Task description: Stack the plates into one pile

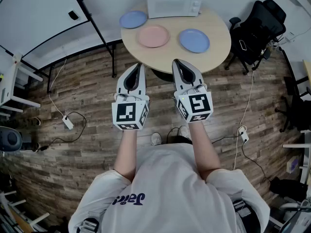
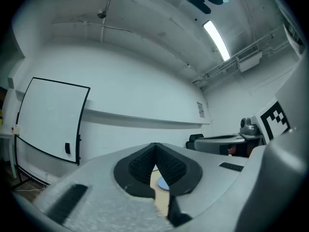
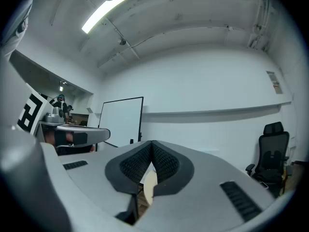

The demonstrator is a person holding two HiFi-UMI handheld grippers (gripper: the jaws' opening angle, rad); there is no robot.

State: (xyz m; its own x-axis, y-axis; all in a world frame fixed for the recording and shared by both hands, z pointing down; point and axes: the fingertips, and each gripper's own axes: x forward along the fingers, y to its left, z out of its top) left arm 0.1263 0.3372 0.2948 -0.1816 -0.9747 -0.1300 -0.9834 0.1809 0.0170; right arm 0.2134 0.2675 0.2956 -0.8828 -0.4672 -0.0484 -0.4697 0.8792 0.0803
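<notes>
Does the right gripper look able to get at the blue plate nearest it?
Probably yes: nothing stands between the right gripper and that blue plate, though the gripper is shut.

No word or number readable for certain.
Dark blue script print [image 1: 129,198] on white shirt [image 1: 160,178]: upside down, letters unclear.
Black-and-white square code patterns, no letters, on left cube [image 1: 130,114] and right cube [image 1: 196,106].
Small wall notice [image 2: 200,109] in left gripper view: print too small.
Narrow wall sign [image 3: 274,81] in right gripper view: likewise unreadable.
</notes>
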